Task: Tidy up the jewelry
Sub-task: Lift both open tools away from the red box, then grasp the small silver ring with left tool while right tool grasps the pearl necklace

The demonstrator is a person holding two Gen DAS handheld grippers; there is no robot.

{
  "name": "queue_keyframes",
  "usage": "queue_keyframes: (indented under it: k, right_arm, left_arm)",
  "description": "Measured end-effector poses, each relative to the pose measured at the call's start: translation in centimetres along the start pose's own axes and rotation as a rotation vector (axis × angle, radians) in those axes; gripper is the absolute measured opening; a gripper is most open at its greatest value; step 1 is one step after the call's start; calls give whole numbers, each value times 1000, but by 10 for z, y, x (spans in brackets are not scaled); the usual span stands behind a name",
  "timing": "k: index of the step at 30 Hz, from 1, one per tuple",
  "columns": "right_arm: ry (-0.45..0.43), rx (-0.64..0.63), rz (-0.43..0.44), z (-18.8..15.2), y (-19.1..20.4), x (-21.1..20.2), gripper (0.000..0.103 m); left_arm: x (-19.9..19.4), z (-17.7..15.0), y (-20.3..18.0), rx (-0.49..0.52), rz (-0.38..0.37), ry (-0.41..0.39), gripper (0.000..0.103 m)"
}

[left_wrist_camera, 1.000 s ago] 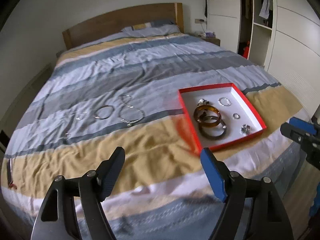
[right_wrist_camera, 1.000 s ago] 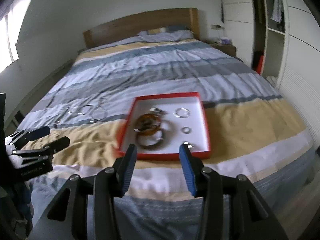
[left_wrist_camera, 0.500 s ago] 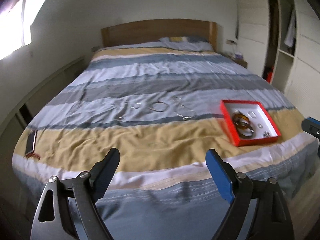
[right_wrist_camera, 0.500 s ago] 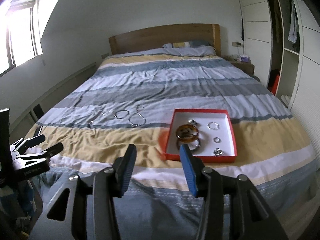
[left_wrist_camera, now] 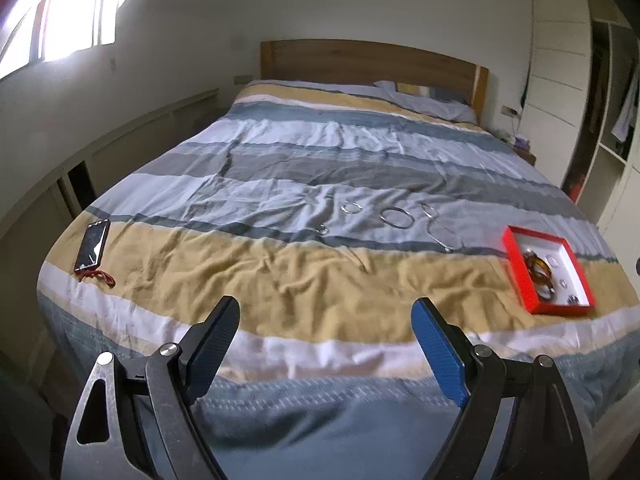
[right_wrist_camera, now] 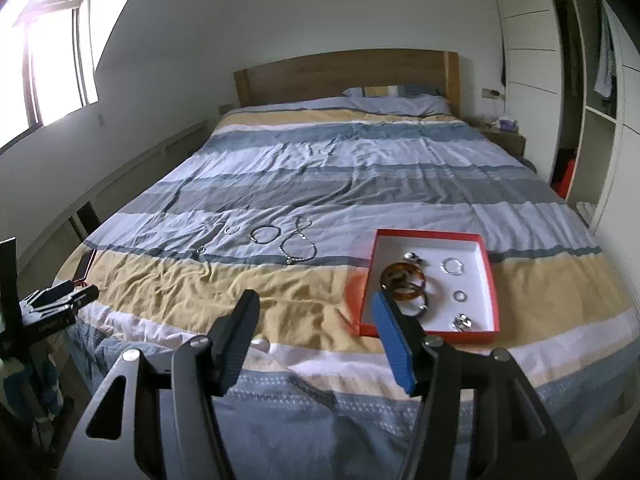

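Left tongs (left_wrist_camera: 324, 330): spread wide, nothing between them, held above the foot of the bed (left_wrist_camera: 280, 280).
Right tongs (right_wrist_camera: 316, 320): opening, nothing pinched, aimed toward the near edge of the red box (right_wrist_camera: 490, 280).
Red box: set on the yellow stripe, right side of the bed; amber bangles (right_wrist_camera: 402, 276) and small silver rings (right_wrist_camera: 452, 267) are seen inside.
Loose jewelry: silver bracelets (right_wrist_camera: 265, 234) and a necklace (right_wrist_camera: 298, 246) are laid on the pale stripe, left of the box.
Phone (left_wrist_camera: 93, 245): laid near the bed's left corner.
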State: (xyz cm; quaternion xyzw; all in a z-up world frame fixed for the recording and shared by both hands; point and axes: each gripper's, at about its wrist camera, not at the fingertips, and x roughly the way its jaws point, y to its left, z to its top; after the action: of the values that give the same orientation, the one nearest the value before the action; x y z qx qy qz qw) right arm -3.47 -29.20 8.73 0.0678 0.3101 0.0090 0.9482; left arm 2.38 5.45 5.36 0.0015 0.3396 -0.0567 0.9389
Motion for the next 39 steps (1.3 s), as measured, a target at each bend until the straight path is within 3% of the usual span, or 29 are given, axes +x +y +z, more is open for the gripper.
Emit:
queue_keyframes:
  k: [8, 22, 33, 39]
  right_arm:
    - [68, -6, 24, 11, -3, 62, 61]
    - [195, -20, 107, 31, 1, 221, 62]
    - [229, -47, 151, 45, 15, 318, 62]
    - [238, -60, 160, 50, 26, 350, 62]
  left_arm:
    - [55, 17, 23, -53, -16, 35, 87]
    - [197, 65, 2, -17, -130, 85, 85]
    - [298, 72, 16, -40, -104, 149, 70]
    - [328, 63, 24, -72, -102, 193, 62]
